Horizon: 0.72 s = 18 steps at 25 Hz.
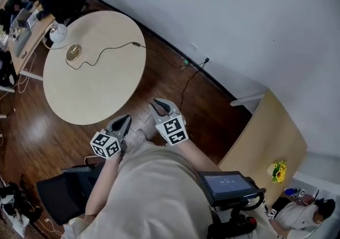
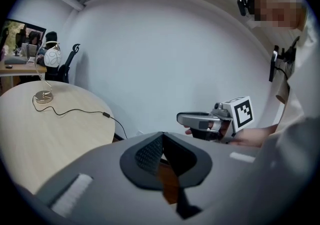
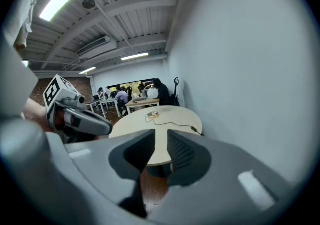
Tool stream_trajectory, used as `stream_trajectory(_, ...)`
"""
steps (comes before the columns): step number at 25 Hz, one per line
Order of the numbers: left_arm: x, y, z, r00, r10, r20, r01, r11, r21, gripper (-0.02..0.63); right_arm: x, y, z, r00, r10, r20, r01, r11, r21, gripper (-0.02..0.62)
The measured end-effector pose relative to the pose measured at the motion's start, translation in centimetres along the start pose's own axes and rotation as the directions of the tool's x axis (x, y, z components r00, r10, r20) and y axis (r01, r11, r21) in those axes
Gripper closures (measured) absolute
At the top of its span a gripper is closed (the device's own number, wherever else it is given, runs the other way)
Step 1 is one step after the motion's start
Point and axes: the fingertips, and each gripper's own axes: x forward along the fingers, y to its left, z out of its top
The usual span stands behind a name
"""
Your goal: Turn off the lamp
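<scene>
The lamp [image 1: 59, 33] has a white globe head on a thin arm and a round brass base [image 1: 73, 52]. It stands at the far left of the round pale table [image 1: 106, 84]. Its black cord runs to an inline switch [image 1: 136, 44] near the table's right edge. Both grippers hang over the wood floor, short of the table's near edge. My left gripper [image 1: 126, 120] has its pads touching at the tips, with nothing held [image 2: 161, 139]. My right gripper [image 1: 156, 106] shows a narrow gap between its pads, empty [image 3: 161, 144]. The right gripper view looks at the lamp base [image 3: 152, 115] and the switch [image 3: 192, 129].
The cord goes down to a wall outlet [image 1: 206, 60]. A second pale table [image 1: 265, 142] with yellow flowers [image 1: 278, 171] stands at the right. A black chair [image 1: 58, 195] sits at the lower left. Desks with people [image 1: 21, 15] lie beyond the round table.
</scene>
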Motion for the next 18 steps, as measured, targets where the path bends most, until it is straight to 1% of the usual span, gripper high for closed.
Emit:
stream_trajectory(2,-1.3,0.7,0.4,1.0,-0.011,0.01,0.011,1.0,0.006,0.606,1.2,1.1,0.6,1.0,-0.01,-0.008,0.01,1.0,-0.003,0.518)
stream_trajectory(7,-4.6,2.6,-0.9,0.998,-0.066,-0.018,0.067,0.997,0.024,0.606,2.8,4.0,1.1,0.996,-0.079,-0.035,0.079,0.997,-0.013,0.518)
stream_trajectory(11,-6.5,4.1,-0.9,0.995,-0.096,-0.028,0.096,0.995,0.025,0.606,3.6,6.1,1.6,0.993,-0.114,-0.036,0.113,0.993,-0.023,0.52)
stream_trajectory(15,-7.7,5.2,-1.4,0.989,-0.136,-0.058,0.138,0.99,0.042,0.606,3.8,8.1,1.7,0.989,-0.147,-0.023,0.147,0.989,-0.003,0.523)
stream_trajectory(18,-8.1,5.4,-2.2,0.985,-0.154,-0.074,0.159,0.986,0.055,0.606,3.9,9.1,1.1,0.988,-0.152,-0.016,0.153,0.988,0.024,0.529)
